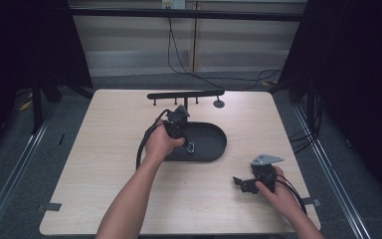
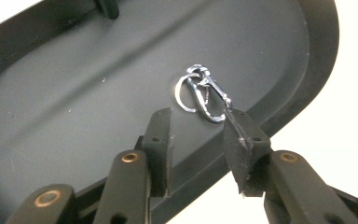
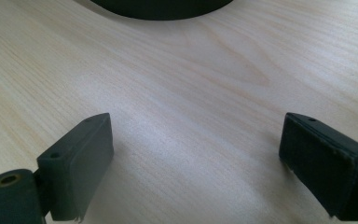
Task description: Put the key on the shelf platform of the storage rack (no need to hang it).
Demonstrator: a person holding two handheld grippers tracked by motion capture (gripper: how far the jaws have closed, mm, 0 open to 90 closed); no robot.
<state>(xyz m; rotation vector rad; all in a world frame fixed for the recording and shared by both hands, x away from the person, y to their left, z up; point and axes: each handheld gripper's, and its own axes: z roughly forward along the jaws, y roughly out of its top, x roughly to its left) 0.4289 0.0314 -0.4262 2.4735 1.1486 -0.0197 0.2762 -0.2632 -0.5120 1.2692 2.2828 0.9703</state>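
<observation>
Your left gripper (image 1: 189,145) is over the near end of the black oval tray (image 1: 214,149), which sits a little past the middle of the wooden table (image 1: 104,164). Your left hand (image 1: 160,142) holds it tipped down into the tray, with the cable looping off to the left of your wrist. In the left gripper view the gripper (image 2: 198,123) has its two jaws parted. Nothing is pinched between them. The metal clip (image 2: 204,93) with its key ring lies flat on the tray floor (image 2: 98,93), close to the tray's rim. The right-hand jaw tip touches, or all but touches, the lower end of the clip; you cannot tell which. The other jaw stands clear of it, just beside the ring. In the high view the clip (image 1: 191,148) shows as a small bright glint near the tray's front edge.

Beyond the tray, near the far edge of the table, stands a black rack (image 1: 185,94) with short pegs hanging under its bar, and a small round foot to its right.

Further right, near the front corner of the table, your right hand (image 1: 273,186) holds the right gripper (image 1: 239,183) low over the bare wood, well apart from the tray. In the right gripper view the gripper (image 3: 193,154) has its jaws spread wide and empty, with only table grain between them and the tray's edge (image 3: 163,8) at the top.
</observation>
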